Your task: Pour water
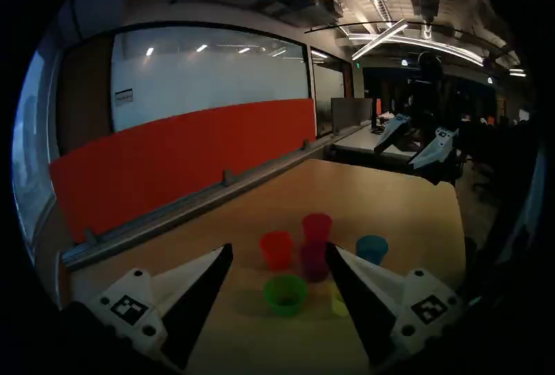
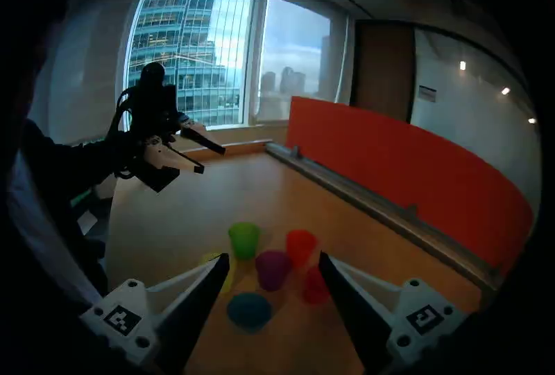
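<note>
Several small plastic cups stand close together on the wooden table (image 1: pixel 388 195): orange (image 1: pixel 276 249), red (image 1: pixel 316 226), purple (image 1: pixel 313 262), green (image 1: pixel 285 294), blue (image 1: pixel 372 248), and a yellow one (image 1: pixel 338 303) half hidden by a finger. My left gripper (image 1: pixel 277 247) hovers open in front of them, holding nothing. The right gripper view has the same cluster: green (image 2: pixel 244 238), orange (image 2: pixel 300 245), purple (image 2: pixel 272 268), red (image 2: pixel 316 285), blue (image 2: pixel 249 310). My right gripper (image 2: pixel 272 257) is open and empty above the near cups. Each gripper faces the other across the table (image 1: pixel 393 159) (image 2: pixel 211 160).
An orange partition (image 1: pixel 187 150) with a metal rail runs along one long side of the table. Large windows (image 2: pixel 208 56) lie beyond the table's end. A person's dark sleeve (image 2: pixel 62 167) holds the far gripper. More desks stand behind (image 1: pixel 361 141).
</note>
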### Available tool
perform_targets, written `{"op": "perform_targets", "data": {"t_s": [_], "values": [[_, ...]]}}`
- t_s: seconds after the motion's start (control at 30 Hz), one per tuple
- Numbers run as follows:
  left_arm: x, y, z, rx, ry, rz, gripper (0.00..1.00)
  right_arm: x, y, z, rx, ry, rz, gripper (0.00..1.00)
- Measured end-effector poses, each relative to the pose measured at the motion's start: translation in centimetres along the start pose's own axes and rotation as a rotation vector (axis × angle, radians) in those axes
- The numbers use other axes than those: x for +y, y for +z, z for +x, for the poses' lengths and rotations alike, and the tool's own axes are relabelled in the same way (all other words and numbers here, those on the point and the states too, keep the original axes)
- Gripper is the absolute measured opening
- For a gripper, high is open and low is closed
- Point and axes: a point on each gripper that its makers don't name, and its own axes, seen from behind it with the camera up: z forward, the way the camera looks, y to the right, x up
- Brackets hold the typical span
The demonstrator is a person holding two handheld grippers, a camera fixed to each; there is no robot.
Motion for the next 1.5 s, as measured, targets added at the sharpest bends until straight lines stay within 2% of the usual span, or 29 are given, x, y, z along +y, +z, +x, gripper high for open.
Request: {"op": "perform_targets", "data": {"t_s": [0.2, 0.6, 0.87, 1.17, 1.5], "values": [[0.5, 1.2, -1.9, -0.035, 0.002, -0.024, 0.99, 0.0, 1.0, -2.2, -0.036, -0.004, 0.002, 1.0], [1.0, 3.2, -6.0, -0.102, -0.034, -0.048, 0.99, -0.9, 2.6, -6.5, -0.102, -0.015, 0.025, 1.0], [1.6, 3.7, -8.2, -0.14, -0.041, -0.069, 0.99, -1.0, 3.1, -8.8, -0.141, -0.004, 0.033, 1.0], [1.6, 4.5, -10.8, -0.181, -0.069, -0.081, 0.99, -1.8, 4.1, -11.2, -0.18, -0.013, 0.053, 1.0], [1.7, 5.3, -13.7, -0.236, -0.077, -0.097, 1.0, -2.5, 5.3, -13.7, -0.219, -0.005, 0.065, 1.0]]}}
